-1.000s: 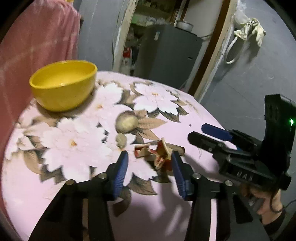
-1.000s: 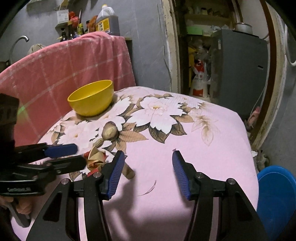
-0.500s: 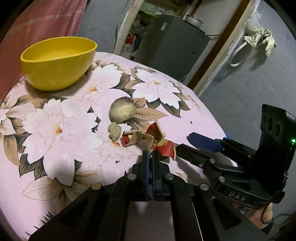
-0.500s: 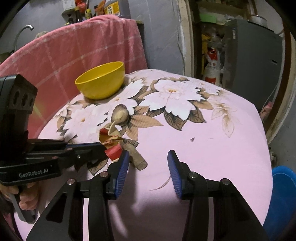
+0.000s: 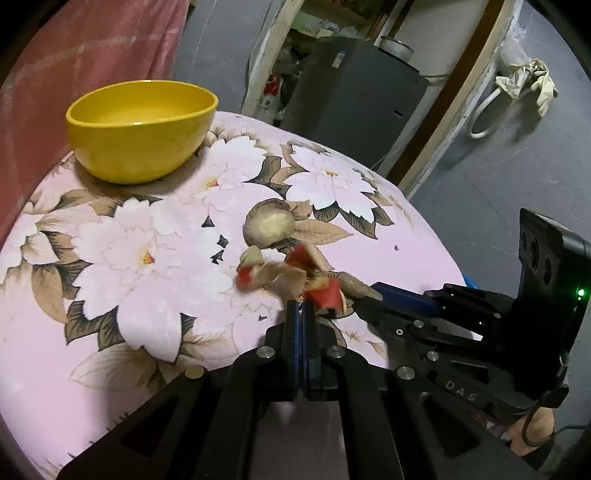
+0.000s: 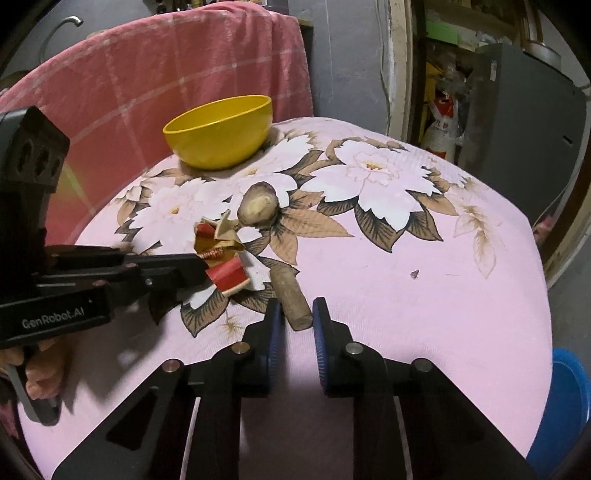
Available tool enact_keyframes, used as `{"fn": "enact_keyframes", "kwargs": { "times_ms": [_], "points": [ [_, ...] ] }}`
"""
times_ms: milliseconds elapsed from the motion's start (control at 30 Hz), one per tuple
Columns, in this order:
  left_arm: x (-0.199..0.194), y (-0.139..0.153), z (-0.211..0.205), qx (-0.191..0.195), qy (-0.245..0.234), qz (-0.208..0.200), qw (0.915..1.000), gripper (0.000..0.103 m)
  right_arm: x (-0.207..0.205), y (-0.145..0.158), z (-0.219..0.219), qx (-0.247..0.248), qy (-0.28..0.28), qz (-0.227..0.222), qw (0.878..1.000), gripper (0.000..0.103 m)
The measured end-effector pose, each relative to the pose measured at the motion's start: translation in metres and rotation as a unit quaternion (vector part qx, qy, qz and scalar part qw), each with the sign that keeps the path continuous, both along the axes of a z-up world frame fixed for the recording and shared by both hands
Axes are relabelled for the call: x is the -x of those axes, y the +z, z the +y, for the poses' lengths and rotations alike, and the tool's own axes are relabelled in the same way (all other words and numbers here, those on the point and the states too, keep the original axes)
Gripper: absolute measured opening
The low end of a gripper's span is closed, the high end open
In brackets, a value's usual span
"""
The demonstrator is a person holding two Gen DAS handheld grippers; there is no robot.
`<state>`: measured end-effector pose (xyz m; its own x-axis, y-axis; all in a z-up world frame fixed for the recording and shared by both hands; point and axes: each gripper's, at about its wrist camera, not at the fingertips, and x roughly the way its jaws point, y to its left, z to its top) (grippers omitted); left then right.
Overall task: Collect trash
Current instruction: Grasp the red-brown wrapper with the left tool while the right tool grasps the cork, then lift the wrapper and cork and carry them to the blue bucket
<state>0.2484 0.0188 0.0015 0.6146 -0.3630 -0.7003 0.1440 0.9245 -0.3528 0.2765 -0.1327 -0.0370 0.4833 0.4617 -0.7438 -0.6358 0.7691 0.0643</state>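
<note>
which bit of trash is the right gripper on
The brown stick: the right gripper is shut on its near end. The red wrapper beside it is in the left gripper.

Lived-in home, kitchen or utility corner. Round table (image 6: 424, 295) under pink flower-print cloth, yellow bowl (image 6: 221, 136) on it. Pink checked towel (image 6: 147, 74) draped behind table. Bare grey walls (image 5: 517, 166). Open doorway with worn wooden frame (image 5: 458, 99). Storeroom shelves (image 6: 443, 33) beyond, crowded with packages. Grey cabinet or fridge (image 5: 351, 96) with metal pot (image 5: 397, 50) on top. Tap (image 6: 61, 29) at far left. Gloves and hose (image 5: 517, 85) hung on wall. Blue bucket (image 6: 565, 413) on floor.
</note>
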Motion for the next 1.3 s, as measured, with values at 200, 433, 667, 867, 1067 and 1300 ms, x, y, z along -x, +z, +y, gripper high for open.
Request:
{"fn": "enact_keyframes", "kwargs": {
  "times_ms": [200, 433, 667, 867, 1067, 1300],
  "points": [
    [0.01, 0.007, -0.006, -0.03, 0.003, -0.023, 0.9993, 0.0, 0.008, 0.002, -0.001, -0.001, -0.012, -0.025, 1.0, 0.014],
    [0.021, 0.017, -0.014, -0.068, 0.01, -0.061, 0.9958, 0.0, 0.019, 0.013, -0.013, -0.033, -0.034, -0.069, 0.996, 0.014],
    [0.033, 0.04, -0.026, -0.093, 0.013, -0.136, 0.9862, 0.0, 0.033, 0.036, -0.039, -0.099, -0.072, -0.129, 0.984, 0.014],
    [0.041, 0.065, -0.046, -0.093, 0.016, -0.215, 0.9721, 0.0, 0.054, 0.065, -0.064, -0.159, -0.091, -0.183, 0.966, 0.014],
    [0.046, 0.086, -0.067, -0.077, 0.014, -0.265, 0.9611, 0.0, 0.078, 0.093, -0.094, -0.196, -0.129, -0.261, 0.936, 0.014],
    [0.044, 0.109, -0.101, -0.053, -0.01, -0.301, 0.9521, 0.0, 0.09, 0.11, -0.132, -0.206, -0.183, -0.314, 0.909, 0.014]
  ]
}}
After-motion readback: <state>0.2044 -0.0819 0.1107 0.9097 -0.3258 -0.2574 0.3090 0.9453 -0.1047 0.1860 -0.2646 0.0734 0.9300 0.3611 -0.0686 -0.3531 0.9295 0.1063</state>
